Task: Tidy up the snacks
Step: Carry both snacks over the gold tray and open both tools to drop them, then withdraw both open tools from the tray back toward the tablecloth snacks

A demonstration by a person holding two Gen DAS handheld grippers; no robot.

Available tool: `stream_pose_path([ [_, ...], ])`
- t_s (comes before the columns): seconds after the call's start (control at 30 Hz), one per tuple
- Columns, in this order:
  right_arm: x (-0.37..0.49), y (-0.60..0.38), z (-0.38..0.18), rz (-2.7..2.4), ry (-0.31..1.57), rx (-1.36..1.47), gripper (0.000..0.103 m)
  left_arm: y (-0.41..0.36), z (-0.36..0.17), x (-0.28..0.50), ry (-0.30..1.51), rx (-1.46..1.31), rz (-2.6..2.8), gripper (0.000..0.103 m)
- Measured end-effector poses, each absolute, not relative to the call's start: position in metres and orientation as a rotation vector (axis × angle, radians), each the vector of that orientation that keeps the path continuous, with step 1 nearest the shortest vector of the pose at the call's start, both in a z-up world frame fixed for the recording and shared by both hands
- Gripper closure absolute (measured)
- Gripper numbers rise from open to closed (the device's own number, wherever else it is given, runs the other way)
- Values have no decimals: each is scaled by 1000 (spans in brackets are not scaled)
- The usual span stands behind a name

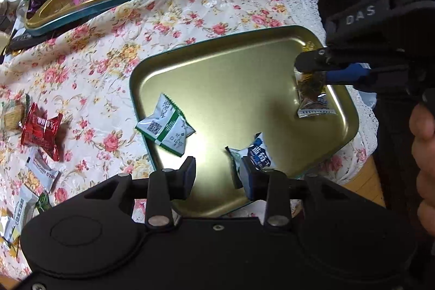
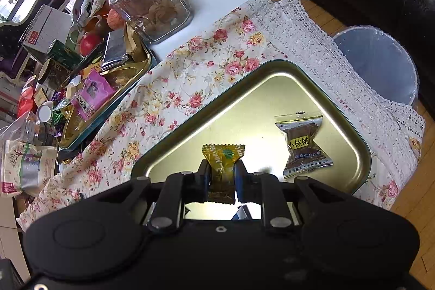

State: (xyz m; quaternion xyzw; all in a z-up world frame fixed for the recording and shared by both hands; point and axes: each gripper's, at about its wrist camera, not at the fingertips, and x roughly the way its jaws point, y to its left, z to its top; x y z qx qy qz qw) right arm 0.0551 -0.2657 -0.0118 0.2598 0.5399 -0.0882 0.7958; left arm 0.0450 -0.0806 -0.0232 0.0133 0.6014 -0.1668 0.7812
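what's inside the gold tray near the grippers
Lying in the gold tray: a green-and-white packet, a blue packet partly hidden by the left hand-held gripper, and a clear-wrapped brown snack. The right hand-held gripper holds a yellow candy over it.

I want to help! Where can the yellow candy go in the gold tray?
The middle of the gold metal tray is bare, between the green-white packet and brown walnut candy. The far tin is crowded.

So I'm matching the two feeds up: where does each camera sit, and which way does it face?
Left wrist: on the left gripper, open, looking down at the gold tray; the right gripper and a hand show.
Right wrist: on the right gripper, shut on a yellow candy.
Shared: tray, walnut snack.
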Motion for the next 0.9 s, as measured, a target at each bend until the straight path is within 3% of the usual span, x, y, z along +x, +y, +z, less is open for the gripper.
stream_pose_path([
  [0.13,56,-264,-12,-201,1157,546,80,-76,-24,49,1313,5,-341,59],
  [0.3,56,-264,-12,-214,1155,544,70,-76,-24,49,1313,6,-337,59],
  [0.9,60,-255,-13,-208,1190,531,69,-68,-30,52,1347,25,-279,59],
])
